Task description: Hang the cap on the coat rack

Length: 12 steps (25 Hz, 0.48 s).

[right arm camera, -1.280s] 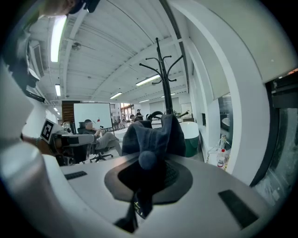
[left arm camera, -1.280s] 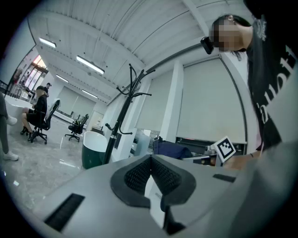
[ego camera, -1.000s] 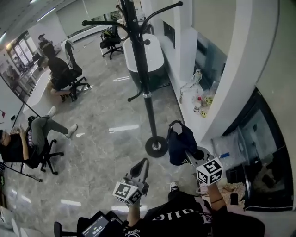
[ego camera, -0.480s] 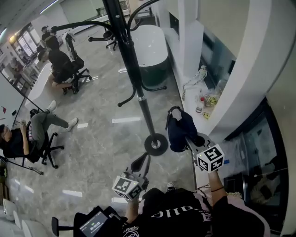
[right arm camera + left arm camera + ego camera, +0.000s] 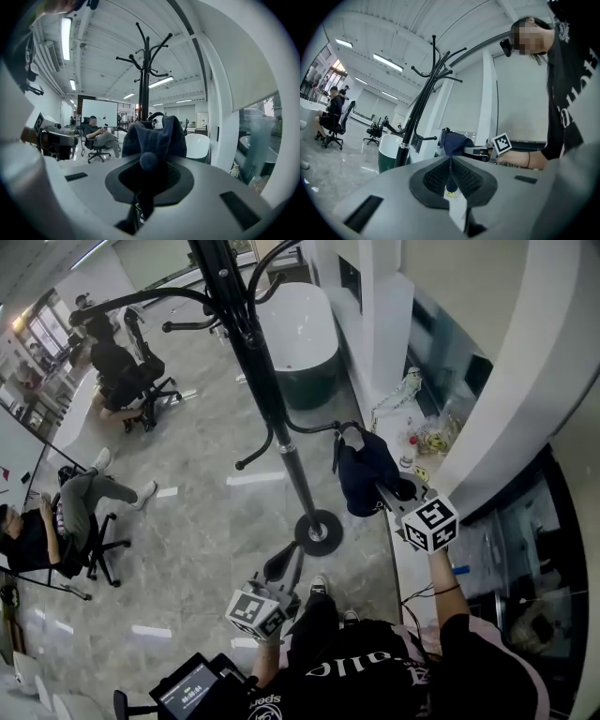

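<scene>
One low hook [image 5: 319,427] of the coat rack [image 5: 265,371] reaches toward the navy cap [image 5: 364,472], its tip just beside the cap's top. The right gripper [image 5: 388,497], clamped on the cap, is nearer; the left gripper [image 5: 281,566], closed and empty, hangs lower.

We hold the dark navy fabric cap [image 5: 364,474] in our right gripper [image 5: 386,493], beside a lower hook [image 5: 314,428] of the black metal coat rack [image 5: 265,390].
</scene>
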Tool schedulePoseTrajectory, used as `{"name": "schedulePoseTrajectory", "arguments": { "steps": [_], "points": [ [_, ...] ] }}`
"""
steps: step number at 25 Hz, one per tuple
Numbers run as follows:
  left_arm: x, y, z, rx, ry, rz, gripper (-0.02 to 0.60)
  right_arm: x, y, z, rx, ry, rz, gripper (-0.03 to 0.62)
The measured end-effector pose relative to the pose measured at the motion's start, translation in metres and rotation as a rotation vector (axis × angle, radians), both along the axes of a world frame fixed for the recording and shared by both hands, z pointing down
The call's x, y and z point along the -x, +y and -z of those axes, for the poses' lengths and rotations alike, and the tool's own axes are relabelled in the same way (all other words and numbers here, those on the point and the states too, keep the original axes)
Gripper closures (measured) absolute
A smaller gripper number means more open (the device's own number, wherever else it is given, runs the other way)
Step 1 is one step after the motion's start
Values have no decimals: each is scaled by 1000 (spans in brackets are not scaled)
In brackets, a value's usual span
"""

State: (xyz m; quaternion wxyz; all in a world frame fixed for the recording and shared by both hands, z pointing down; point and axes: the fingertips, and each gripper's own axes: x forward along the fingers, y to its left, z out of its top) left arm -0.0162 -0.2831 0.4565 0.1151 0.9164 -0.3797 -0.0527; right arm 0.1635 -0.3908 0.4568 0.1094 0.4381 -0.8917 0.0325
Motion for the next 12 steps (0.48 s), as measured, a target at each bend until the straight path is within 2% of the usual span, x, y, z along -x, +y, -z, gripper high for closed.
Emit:
{"name": "schedulePoseTrajectory", "arguments": {
  "steps": [7, 12],
  "points": [
    [13, -43, 22, -7, -22, -13, 583, -2, -56, -27, 91, 56, 40, 559],
    [33, -67, 13, -9, 4, -11, 583, 9, -86, -51, 162, 83, 35, 559]
  ]
}}
